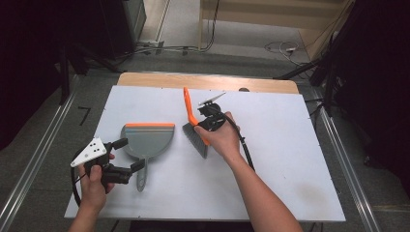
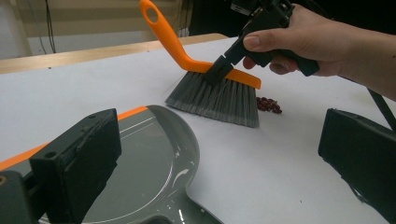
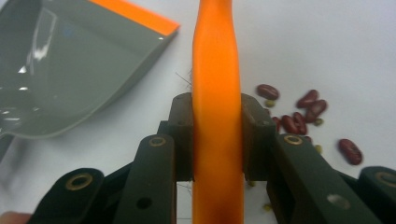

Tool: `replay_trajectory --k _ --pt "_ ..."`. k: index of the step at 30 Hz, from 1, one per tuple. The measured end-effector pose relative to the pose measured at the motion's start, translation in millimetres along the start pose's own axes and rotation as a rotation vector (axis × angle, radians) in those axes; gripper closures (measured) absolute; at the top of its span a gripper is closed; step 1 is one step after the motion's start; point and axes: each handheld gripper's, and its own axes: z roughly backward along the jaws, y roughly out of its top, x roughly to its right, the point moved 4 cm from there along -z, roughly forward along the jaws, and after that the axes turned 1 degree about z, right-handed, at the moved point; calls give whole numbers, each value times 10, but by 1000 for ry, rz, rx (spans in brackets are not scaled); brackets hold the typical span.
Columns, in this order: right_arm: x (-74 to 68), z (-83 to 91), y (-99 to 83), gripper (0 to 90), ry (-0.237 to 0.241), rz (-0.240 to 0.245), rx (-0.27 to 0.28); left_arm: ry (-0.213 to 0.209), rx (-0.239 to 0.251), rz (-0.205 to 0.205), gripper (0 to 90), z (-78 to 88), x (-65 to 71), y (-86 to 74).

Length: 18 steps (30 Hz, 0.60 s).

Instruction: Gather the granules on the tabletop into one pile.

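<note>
- Nearest me, my left gripper sat by the near left edge of the worktop, its jaws standing apart on either side of the dustpan's handle; I could not tell whether the pads were touching it, and they didn't look clamped.
- The dustpan lay flat, grey pan with an orange lip on its far edge. I judged it light, stiff plastic, glossy and so a bit slippery; the handle was the place to take it, pinched across its width.
- Just beyond and to the right, my right gripper had its jaws clamped together on the brush, pads pressing both sides of the orange back right above the bristles.
- That brush looked light too: rigid orange handle rising away from the worktop, soft grey bristles that I expected to splay if pushed down hard. Gripping low on the spine, as here, seemed the steadiest hold; higher on the handle it would likely twist.
- The bristle tips rested on the worktop, between the pan and the spill.
- Past the brush lay a small scatter of red beans with a few tiny green ones among them, close behind the bristles and apart from the pan. Small, hard and round, I reckoned they'd roll easily.
</note>
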Motion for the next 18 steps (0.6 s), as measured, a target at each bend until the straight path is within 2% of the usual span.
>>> replay_trajectory --k 12,18 --pt "344 138 -134 685 -52 -70 13 -2 -3 -3 0 -11 16 0" --pt "470 195 -188 683 -60 -104 22 -4 -5 -1 0 -20 19 -6"
